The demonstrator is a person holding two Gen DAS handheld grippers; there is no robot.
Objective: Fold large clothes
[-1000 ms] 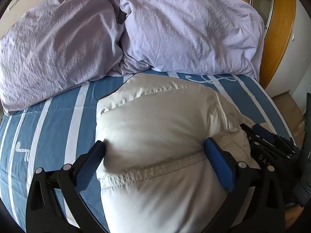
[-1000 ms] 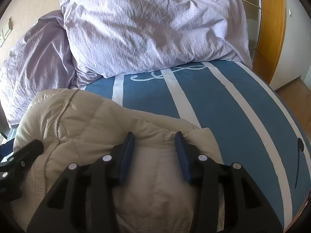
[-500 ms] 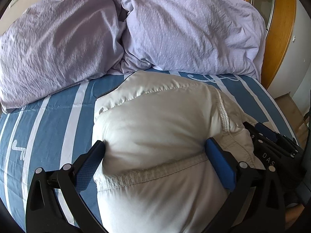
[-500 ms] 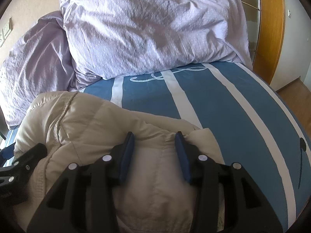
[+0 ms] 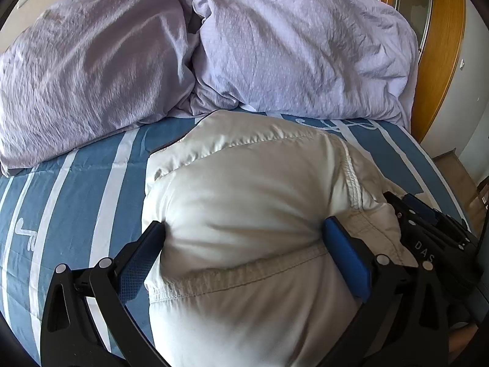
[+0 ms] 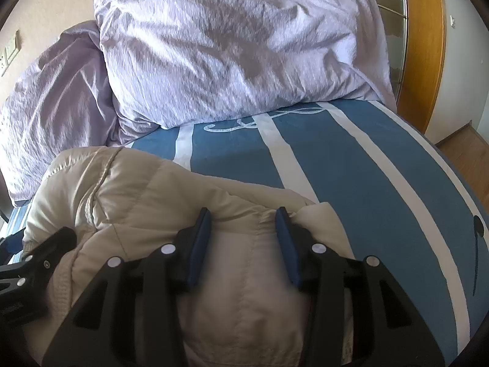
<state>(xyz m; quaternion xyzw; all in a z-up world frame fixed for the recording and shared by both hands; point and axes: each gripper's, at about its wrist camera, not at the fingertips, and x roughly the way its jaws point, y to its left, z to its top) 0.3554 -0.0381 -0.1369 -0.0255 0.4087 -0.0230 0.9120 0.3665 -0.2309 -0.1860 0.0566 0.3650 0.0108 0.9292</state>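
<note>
A puffy cream-white padded jacket (image 5: 244, 202) lies bunched on the blue bed sheet with white stripes (image 5: 76, 183). My left gripper (image 5: 244, 244) is spread wide, and the jacket's thick folded bulk bulges between its blue pads, which press its sides near a stitched hem. My right gripper (image 6: 243, 229) is narrower and squeezes a fold of the same jacket (image 6: 146, 189) near its right edge. Each gripper shows at the edge of the other's view. The jacket's near part is hidden under the grippers.
Two crumpled lilac pillows (image 5: 91, 70) (image 6: 232, 46) lie at the head of the bed just behind the jacket. A wooden door frame (image 6: 424, 46) and wooden floor (image 6: 464, 140) are to the right. Striped sheet (image 6: 351, 168) extends right of the jacket.
Both grippers, with the jacket held between their pads, have crept slightly toward the pillows. Their openings have not changed.
</note>
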